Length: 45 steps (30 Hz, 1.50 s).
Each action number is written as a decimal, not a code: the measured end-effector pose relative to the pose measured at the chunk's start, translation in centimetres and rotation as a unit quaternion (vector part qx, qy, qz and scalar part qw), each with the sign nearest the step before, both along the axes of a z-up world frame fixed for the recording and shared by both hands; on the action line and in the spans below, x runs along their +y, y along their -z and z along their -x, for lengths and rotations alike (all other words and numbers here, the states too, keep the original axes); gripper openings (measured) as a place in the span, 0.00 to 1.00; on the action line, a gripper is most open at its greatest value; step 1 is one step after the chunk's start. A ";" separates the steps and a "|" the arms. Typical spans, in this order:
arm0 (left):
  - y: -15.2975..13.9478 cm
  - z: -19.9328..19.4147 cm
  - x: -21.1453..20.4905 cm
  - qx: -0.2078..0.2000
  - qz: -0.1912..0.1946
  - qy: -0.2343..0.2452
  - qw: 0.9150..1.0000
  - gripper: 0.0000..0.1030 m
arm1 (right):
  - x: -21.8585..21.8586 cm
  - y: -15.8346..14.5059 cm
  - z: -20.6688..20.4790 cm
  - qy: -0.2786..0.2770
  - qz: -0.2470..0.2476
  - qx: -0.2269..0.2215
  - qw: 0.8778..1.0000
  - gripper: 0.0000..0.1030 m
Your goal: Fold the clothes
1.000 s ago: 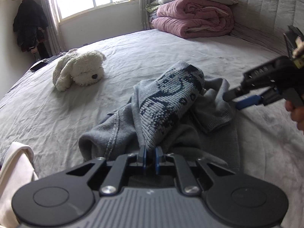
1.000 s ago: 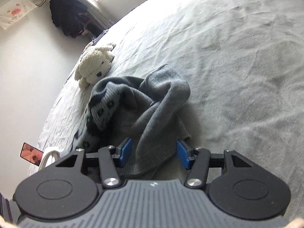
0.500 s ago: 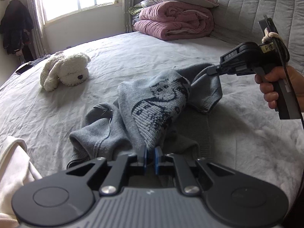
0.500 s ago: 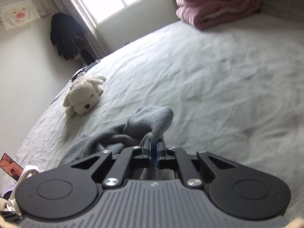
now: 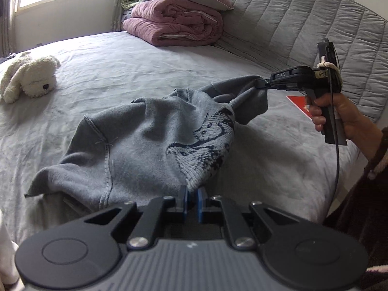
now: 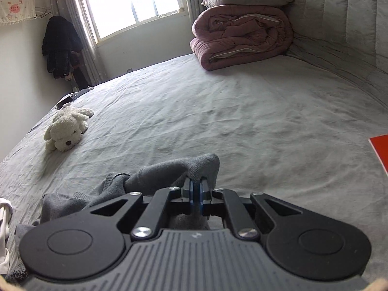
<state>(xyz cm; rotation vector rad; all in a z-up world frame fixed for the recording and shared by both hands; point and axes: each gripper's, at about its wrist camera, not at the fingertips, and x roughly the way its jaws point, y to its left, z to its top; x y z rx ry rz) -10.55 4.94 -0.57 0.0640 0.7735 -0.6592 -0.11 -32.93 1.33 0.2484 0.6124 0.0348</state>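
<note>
A grey sweater [image 5: 135,145] with a dark knitted pattern is stretched above the grey bed [image 5: 116,55]. My left gripper [image 5: 190,200] is shut on its near patterned edge. At the right of the left wrist view, my right gripper [image 5: 260,83], held by a hand [image 5: 339,111], is shut on another edge of the sweater and holds it up. In the right wrist view the right gripper [image 6: 196,194] pinches a fold of the sweater [image 6: 169,172], which trails down to the left.
A white plush dog [image 5: 29,77] lies on the bed at left. Folded pink quilts and a pillow [image 5: 177,24] sit by the quilted headboard [image 5: 303,24]. A red flat object [image 6: 380,150] lies at the right. Pale cloth [image 6: 3,220] shows at the near left.
The right gripper went from open to shut on the sweater's edge, then lifted and pulled it right. The sweater has spread out between both grippers. The left gripper stayed shut.
</note>
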 end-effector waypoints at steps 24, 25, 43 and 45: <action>2.2 -1.5 -1.8 0.101 -0.052 0.118 0.986 0.48 | -3.4 3.7 0.6 -0.028 0.009 0.152 0.988 0.42; 1.8 -1.8 -1.5 0.099 -0.042 0.117 0.987 0.50 | -3.4 3.3 0.7 -0.025 0.014 0.145 0.989 0.44; 0.5 -13.0 2.3 0.069 0.043 -0.098 0.992 0.67 | 1.0 2.8 -5.2 -0.073 0.011 0.113 0.991 0.46; 0.7 -14.2 2.4 0.061 0.052 -0.112 0.990 0.67 | 1.5 3.0 -5.7 -0.079 0.011 0.112 0.990 0.46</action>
